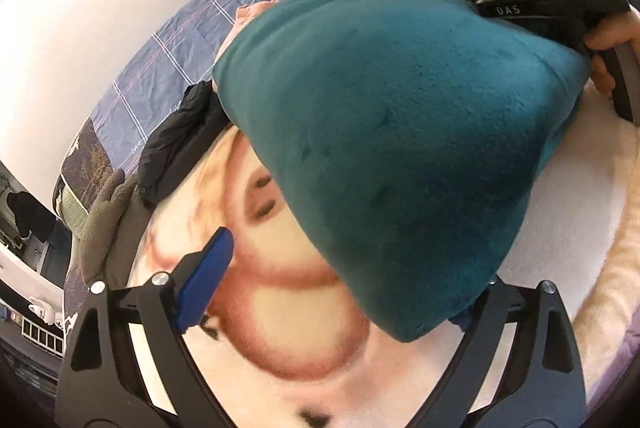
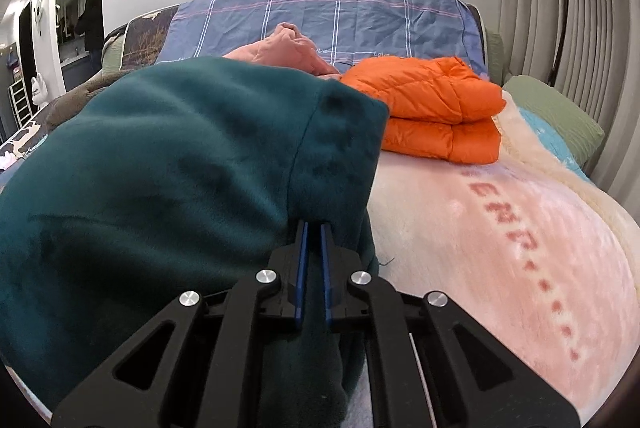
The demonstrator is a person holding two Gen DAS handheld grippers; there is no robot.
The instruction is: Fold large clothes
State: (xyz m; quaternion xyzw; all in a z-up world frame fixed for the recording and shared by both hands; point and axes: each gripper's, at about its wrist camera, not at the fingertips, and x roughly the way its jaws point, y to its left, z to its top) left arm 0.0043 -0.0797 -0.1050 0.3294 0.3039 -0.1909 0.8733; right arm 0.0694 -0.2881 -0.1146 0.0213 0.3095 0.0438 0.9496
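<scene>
Right gripper (image 2: 313,228) pinches the teal fleece garment (image 2: 168,164) at lower center; left gripper (image 1: 332,288) gapes wide: grab the hanging corner squarely.

The left gripper (image 1: 336,292) stands wide open, angled downward: one blue-padded finger (image 1: 206,278) shows clear at the left of its view, while the opposite finger is mostly hidden, so only its black linkage can be seen. The right gripper (image 2: 313,228) is closed, its two blue pads nearly parallel and pinching a fold of teal fabric (image 2: 168,164) between them. In the left wrist view the right gripper's black body appears at the upper right, with the person's hand (image 1: 616,44) wrapped around its handle
</scene>
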